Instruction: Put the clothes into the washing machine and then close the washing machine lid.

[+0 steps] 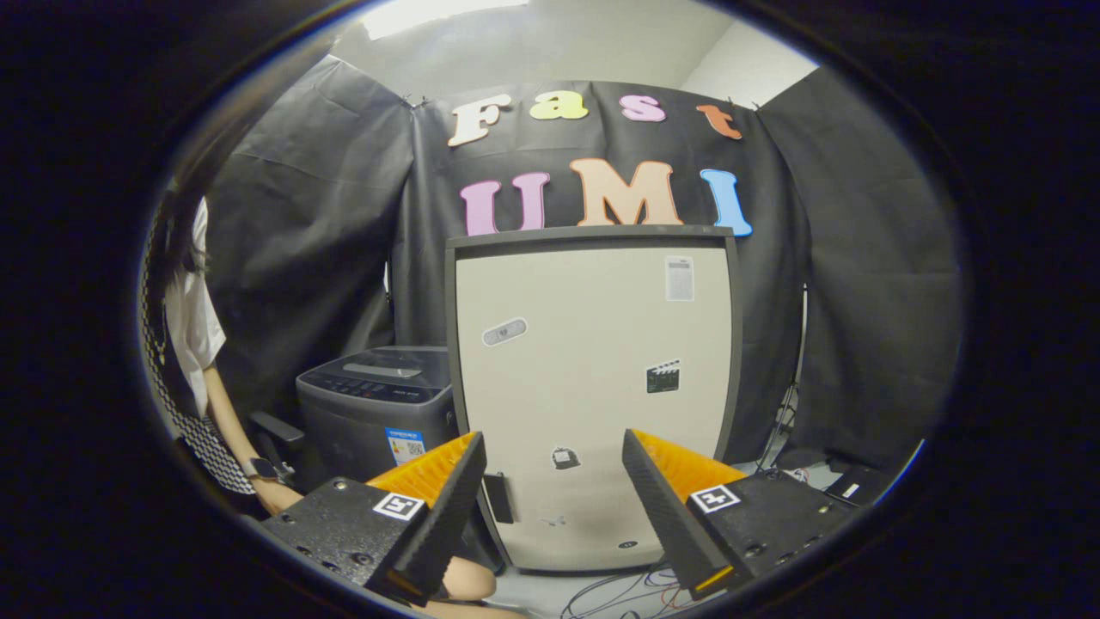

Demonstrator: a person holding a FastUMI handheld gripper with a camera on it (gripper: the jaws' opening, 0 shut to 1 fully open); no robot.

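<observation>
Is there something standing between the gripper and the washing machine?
Nothing visible blocks it. The gripper, jaws open and holding nothing, points at the beige cabinet. The dark grey washing machine, lid down, stands beside that cabinet, beyond the one finger. A seated person is next to it, not across the path.

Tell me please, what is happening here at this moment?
A handheld gripper points at a beige fridge, its jaws open and holding nothing. A dark top-loading washing machine stands beyond the fingers, beside the fridge, its lid down. A person in a white shirt sits beside it. No clothes are being handled yet.
</observation>
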